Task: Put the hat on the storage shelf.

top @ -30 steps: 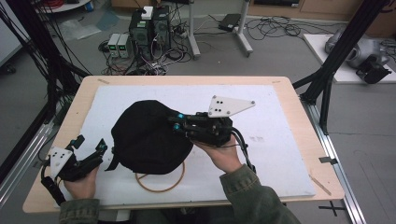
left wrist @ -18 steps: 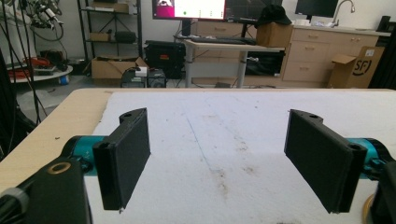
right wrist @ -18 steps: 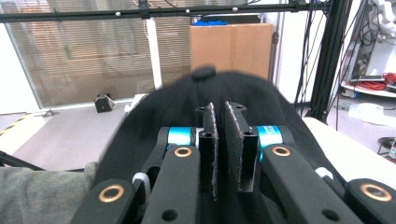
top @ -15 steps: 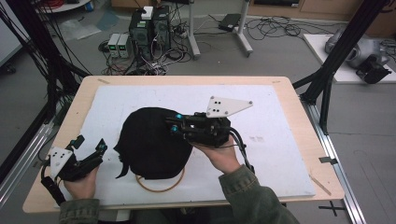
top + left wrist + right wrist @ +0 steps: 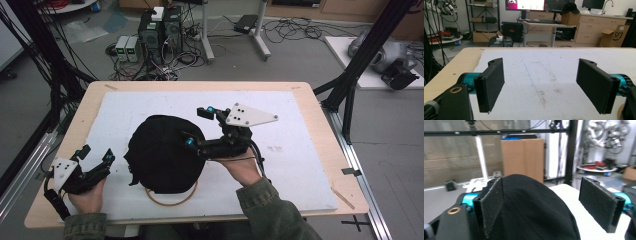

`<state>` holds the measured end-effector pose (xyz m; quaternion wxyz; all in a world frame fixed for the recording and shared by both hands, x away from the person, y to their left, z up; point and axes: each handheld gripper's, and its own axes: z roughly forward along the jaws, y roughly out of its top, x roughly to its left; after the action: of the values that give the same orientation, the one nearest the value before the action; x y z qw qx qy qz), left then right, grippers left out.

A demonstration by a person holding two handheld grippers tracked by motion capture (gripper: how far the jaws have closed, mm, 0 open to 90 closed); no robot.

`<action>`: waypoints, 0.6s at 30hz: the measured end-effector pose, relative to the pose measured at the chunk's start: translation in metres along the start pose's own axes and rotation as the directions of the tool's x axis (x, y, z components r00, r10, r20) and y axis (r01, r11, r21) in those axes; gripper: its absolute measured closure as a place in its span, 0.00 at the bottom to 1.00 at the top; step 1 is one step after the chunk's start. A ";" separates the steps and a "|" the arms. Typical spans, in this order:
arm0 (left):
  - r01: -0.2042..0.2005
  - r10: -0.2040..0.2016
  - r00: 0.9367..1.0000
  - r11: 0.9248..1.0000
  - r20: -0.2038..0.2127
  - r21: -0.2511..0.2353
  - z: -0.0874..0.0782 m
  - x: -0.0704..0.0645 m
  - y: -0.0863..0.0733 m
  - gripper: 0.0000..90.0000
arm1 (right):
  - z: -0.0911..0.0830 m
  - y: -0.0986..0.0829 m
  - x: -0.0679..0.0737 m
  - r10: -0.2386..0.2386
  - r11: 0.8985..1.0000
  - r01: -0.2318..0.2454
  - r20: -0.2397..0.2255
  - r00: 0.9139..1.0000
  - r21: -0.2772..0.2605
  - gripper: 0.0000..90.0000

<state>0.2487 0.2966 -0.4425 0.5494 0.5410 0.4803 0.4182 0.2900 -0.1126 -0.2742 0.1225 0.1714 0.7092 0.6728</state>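
Releasing domed black fabric cap (image 5: pixel 162 152) over thin wooden ring (image 5: pixel 172 200) — right gripper (image 5: pixel 196 127) now spread, drawn back; left gripper (image 5: pixel 95 152) spread, idle.

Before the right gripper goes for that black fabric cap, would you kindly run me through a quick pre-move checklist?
1. Right gripper open: ok, jaws stand wide apart.
2. Black fabric cap between the right jaws: cannot tell; it lies ahead in the right gripper view, one jaw over it in the high view.
3. Left gripper open and apart from the cap: ok.
4. Thin tan ring free: not ok, partly under the cap.
5. White foam mat flat under the cap: ok.
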 end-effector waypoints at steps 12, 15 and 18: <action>-0.006 0.006 1.000 1.000 -0.003 -0.002 0.000 0.000 0.000 0.25 | -0.017 -0.014 -0.007 -0.009 1.000 0.008 0.134 0.991 0.007 0.13; -0.005 0.005 1.000 1.000 -0.004 0.000 0.001 0.000 0.000 0.25 | -0.024 -0.019 -0.012 0.001 0.999 -0.007 0.177 0.984 0.035 0.13; -0.008 0.008 1.000 1.000 -0.005 0.002 0.001 0.000 0.000 0.25 | -0.033 -0.026 -0.018 0.012 0.998 -0.024 0.217 0.976 0.052 0.13</action>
<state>0.2493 0.2962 -0.4428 0.5461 0.5424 0.4798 0.4211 0.2907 -0.1505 -0.2991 0.1882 0.2534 0.7080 0.6318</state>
